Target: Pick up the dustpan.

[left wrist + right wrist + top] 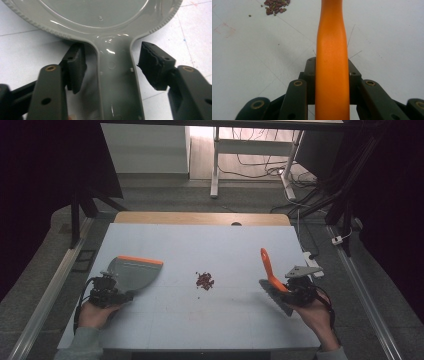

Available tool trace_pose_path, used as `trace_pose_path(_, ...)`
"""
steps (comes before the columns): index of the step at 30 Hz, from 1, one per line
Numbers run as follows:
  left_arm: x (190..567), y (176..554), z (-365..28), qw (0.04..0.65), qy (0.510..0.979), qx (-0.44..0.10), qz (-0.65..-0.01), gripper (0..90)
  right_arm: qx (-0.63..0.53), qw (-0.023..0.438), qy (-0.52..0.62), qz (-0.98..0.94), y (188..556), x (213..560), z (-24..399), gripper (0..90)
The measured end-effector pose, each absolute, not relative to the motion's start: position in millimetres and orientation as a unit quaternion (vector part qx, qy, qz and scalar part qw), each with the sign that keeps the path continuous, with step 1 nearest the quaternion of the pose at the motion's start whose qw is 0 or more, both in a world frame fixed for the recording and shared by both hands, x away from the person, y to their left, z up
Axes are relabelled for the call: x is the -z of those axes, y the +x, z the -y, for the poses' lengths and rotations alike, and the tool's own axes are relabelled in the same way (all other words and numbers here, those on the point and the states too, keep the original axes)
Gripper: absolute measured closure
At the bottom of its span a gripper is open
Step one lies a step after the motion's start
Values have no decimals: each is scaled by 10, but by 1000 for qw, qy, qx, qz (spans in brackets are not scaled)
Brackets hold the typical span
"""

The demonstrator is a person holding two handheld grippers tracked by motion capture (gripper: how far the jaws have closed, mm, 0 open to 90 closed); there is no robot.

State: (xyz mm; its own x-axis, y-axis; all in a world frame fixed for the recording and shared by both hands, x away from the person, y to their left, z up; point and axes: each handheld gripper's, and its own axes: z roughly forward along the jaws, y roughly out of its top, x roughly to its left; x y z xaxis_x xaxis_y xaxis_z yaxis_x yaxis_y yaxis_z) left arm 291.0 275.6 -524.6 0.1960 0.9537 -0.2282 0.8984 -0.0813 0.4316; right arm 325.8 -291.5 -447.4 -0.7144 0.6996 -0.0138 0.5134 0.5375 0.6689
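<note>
Left gripper (112,72) stood apart around the dustpan (134,272) handle, untouching – right gripper (332,72) clamped the orange brush (270,272) handle

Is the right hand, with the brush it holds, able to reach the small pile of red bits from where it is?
Probably yes. The bare table lies between the brush in the right tongs and the pile; the dustpan sits on the far side.

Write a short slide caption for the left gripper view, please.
Left claw straddling the grey dustpan handle, pads not yet pressing on it.
</note>
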Motion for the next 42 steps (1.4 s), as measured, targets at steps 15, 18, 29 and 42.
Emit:
trace_pose_path(15, 5253, 2926, -2783, 257, 723, -61, -639, 610, -327, 141, 352, -865, 3263, 4480, 2925, 708)
trace_pose_path(18, 5252, 2919, -2789, 260, 723, -64, -637, 612, -328, 142, 351, -865, 3261, 4474, 2925, 708)
trace_pose_path(29, 5194, 2881, -2831, 298, 727, -76, -615, 614, -333, 144, 353, -862, 3253, 4458, 2932, 708)
trace_pose_path(42, 5081, 2828, -2898, 352, 737, -81, -571, 613, -344, 145, 371, -850, 3288, 4400, 2920, 708)
